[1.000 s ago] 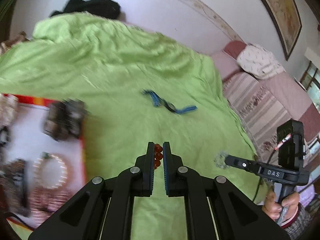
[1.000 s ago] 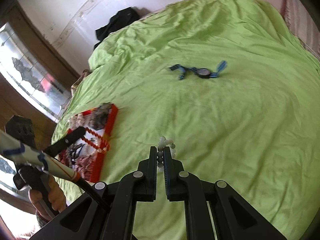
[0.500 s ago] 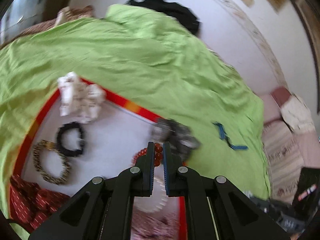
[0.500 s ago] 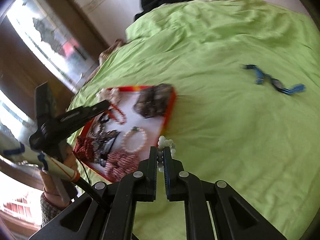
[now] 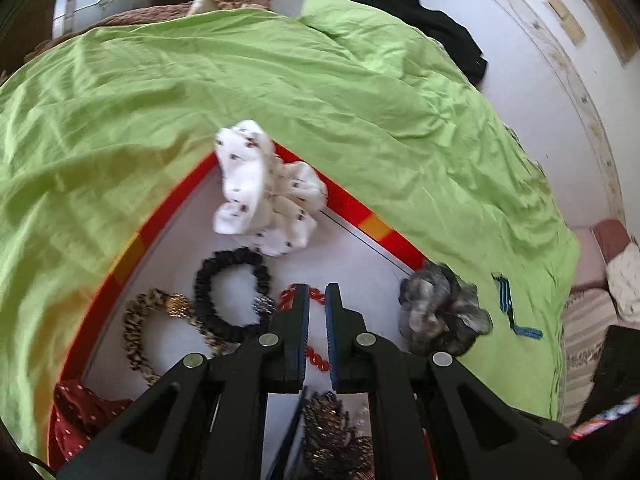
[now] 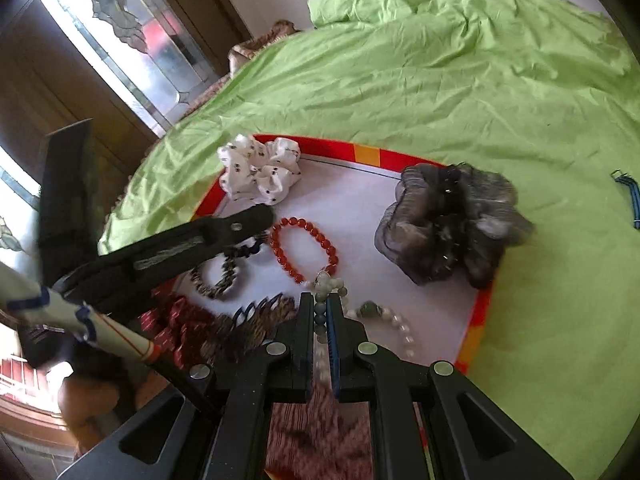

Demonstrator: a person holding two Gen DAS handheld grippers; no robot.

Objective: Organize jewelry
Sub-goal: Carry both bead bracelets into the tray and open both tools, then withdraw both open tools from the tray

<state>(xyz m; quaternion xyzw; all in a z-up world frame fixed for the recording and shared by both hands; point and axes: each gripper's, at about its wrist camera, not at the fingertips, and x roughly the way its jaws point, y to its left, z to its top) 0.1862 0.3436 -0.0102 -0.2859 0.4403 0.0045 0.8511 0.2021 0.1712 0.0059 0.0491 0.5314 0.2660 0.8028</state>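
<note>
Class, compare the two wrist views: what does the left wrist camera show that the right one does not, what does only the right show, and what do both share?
Only the left wrist view shows the black scrunchie whole, and the wall with dark clothes against it.

Only the right wrist view shows the window, the red bracelet as a full ring lying on the tray, and the pale bead bracelet pinched in the right gripper.

Both show the white scrunchie, the grey scrunchie, the green sheet and the left gripper.
</note>
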